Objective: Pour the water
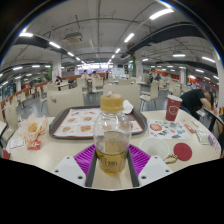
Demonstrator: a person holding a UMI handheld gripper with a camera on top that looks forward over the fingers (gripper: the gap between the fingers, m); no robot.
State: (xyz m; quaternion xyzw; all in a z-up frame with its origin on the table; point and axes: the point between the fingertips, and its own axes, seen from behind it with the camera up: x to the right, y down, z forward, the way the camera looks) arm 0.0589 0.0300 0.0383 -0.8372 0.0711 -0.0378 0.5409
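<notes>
Squarely bottle (112,137) in clamped gripper (112,160)

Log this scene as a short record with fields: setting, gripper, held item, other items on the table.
setting: canteen hall, table in front
gripper: gripper shut on bottle
held item: clear bottle, yellowish liquid low inside, pale cap, upright between the pads
tray: tray beyond the bottle, food pictures on it
cup: red cup past the tray's far side
person: person seated behind the cup
</notes>
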